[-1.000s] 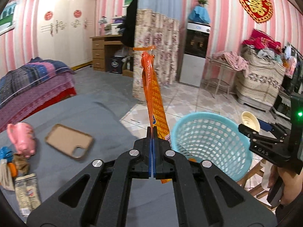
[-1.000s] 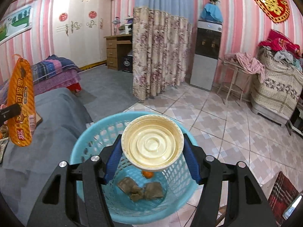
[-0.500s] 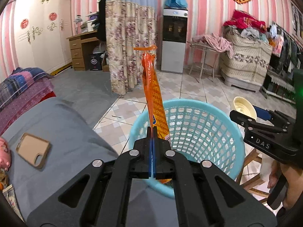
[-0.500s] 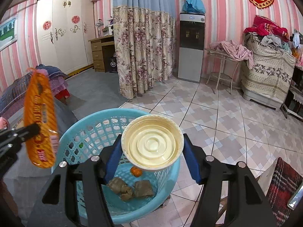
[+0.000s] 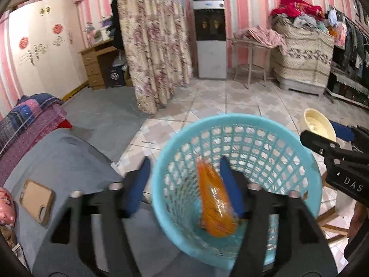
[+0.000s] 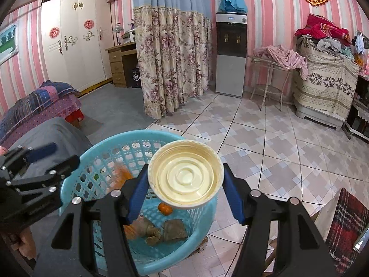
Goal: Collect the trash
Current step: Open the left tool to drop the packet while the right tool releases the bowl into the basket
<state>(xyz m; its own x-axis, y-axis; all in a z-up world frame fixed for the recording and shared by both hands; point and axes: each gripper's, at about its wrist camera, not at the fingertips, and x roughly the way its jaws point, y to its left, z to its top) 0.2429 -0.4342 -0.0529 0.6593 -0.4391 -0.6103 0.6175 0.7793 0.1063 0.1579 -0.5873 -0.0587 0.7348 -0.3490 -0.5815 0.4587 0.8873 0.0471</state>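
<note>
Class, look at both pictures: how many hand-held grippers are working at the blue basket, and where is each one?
2. The left hand-held gripper hangs open over the blue basket, the orange wrapper loose between its jaws. The right hand-held gripper grips a cream cup above it.

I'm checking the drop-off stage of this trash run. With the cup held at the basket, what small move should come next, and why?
Probably open the right gripper so the cream cup falls. The cup sits clamped above the blue basket, where other scraps already lie. The left gripper has just been opening, nothing is between its fingers, and the orange wrapper is inside the basket.
</note>
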